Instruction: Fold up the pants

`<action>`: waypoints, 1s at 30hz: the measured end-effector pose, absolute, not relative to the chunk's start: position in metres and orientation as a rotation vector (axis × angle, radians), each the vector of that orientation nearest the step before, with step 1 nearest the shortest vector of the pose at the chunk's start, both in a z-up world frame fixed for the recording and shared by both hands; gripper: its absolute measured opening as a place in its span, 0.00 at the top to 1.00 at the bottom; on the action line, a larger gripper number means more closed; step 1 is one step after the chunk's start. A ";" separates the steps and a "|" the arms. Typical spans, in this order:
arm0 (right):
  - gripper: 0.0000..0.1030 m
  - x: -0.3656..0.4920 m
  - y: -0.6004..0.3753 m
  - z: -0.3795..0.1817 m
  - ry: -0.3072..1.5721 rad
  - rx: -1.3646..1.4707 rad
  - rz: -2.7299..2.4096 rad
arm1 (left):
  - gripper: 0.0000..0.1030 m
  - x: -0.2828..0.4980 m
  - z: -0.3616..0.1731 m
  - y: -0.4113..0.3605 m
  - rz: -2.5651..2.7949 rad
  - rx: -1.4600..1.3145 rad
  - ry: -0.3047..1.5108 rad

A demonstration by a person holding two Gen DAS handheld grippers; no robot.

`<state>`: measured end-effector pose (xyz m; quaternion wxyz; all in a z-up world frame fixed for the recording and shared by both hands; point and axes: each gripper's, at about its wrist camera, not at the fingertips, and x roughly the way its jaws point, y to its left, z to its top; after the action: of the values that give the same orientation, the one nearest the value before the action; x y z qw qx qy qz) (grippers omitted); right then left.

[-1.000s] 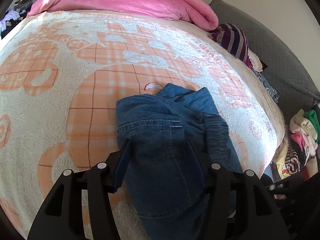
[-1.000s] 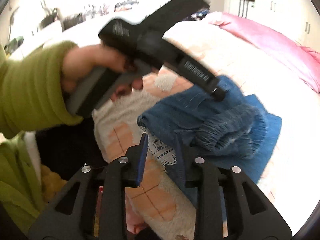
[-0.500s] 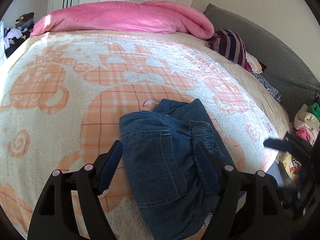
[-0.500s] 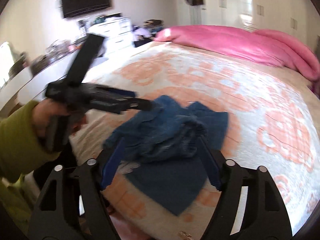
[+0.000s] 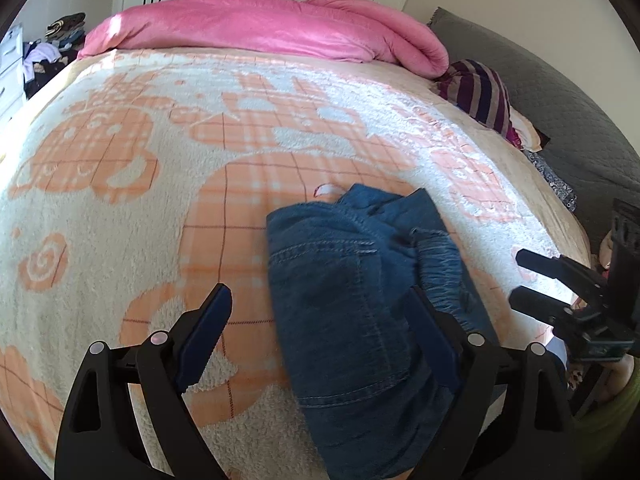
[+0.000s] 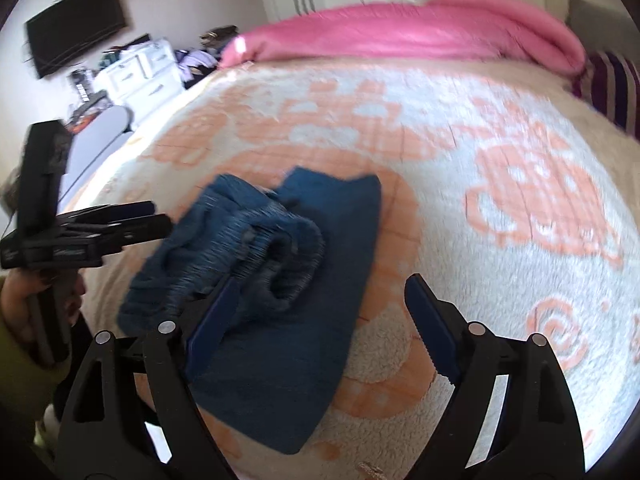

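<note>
left tool (image 5: 316, 332) jaws spread wide, just been opening, nothing pinched; the folded blue denim pants (image 5: 360, 304) lie partly between its fingers, right finger over the cloth, left finger over the bed. right tool (image 6: 316, 312) also spread wide, just been opening, nothing gripped; its left finger sits over the bundle, right finger over bare blanket.

pants sit near the close edge of the bed, at about 6 o'clock in the left wrist view, resting on the fluffy cream-and-orange patterned blanket (image 5: 120, 200). they're already a compact stack, elastic waistband (image 6: 280, 248) bunched and rolled on top, flat layer underneath. judgement: folding looks mostly done, both tools let go; maybe left is flattening the lumpy waistband or squaring edges.

farther back at 12 o'clock, a rolled pink duvet (image 5: 272, 28). at 2 o'clock a striped purple garment (image 5: 480, 96).

containers: none with visible contents; white drawer unit (image 6: 140, 72) at 10 o'clock in right view, drawers closed.
</note>
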<state>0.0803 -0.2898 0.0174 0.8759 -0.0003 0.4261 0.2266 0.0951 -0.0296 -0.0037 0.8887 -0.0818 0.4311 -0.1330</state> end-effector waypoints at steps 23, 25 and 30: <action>0.41 0.121 -0.299 -0.035 1.044 0.307 0.575 | 0.36 0.112 -0.044 -0.048 -0.320 -0.247 0.962; 0.53 0.121 -0.292 -0.037 1.057 0.280 0.611 | 0.42 0.112 -0.043 -0.050 -0.326 -0.244 0.960; 0.83 0.118 -0.280 -0.033 1.032 0.254 0.660 | 0.60 0.109 -0.036 -0.056 -0.333 -0.217 0.937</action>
<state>0.1176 -0.2799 -0.0330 0.8106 0.1187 0.4832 0.3088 0.1089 -0.0562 -0.0357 0.8734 -0.1039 0.4483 -0.1592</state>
